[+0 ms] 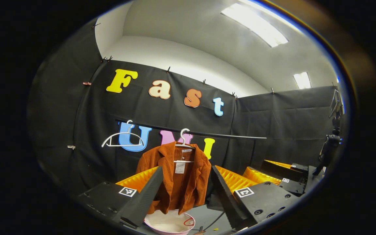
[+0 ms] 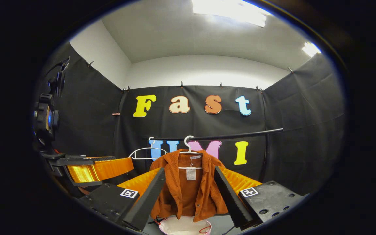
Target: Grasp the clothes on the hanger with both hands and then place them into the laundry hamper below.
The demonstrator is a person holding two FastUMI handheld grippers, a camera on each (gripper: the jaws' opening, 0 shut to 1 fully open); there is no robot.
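Observation:
A rust-orange corduroy jacket (image 1: pixel 178 182) hangs on a white hanger (image 1: pixel 184 143) from a black rail (image 1: pixel 227 135), with a paper tag at its collar. Below it stands a pink-rimmed white laundry hamper (image 1: pixel 170 223). My left gripper (image 1: pixel 186 171) is open, its fingers framing the jacket from a short distance. In the right gripper view the same jacket (image 2: pixel 189 187) hangs between the open fingers of my right gripper (image 2: pixel 189 173), above the hamper (image 2: pixel 184 227). The right gripper (image 1: pixel 282 178) appears at the right of the left gripper view; the left gripper (image 2: pixel 93 169) shows at the left of the right gripper view.
An empty white hanger (image 1: pixel 122 141) hangs on the rail to the left of the jacket. A camera on a stand (image 1: pixel 330 147) is at the right edge of the left gripper view. A cable lies on the grey floor (image 1: pixel 207 215) near the hamper.

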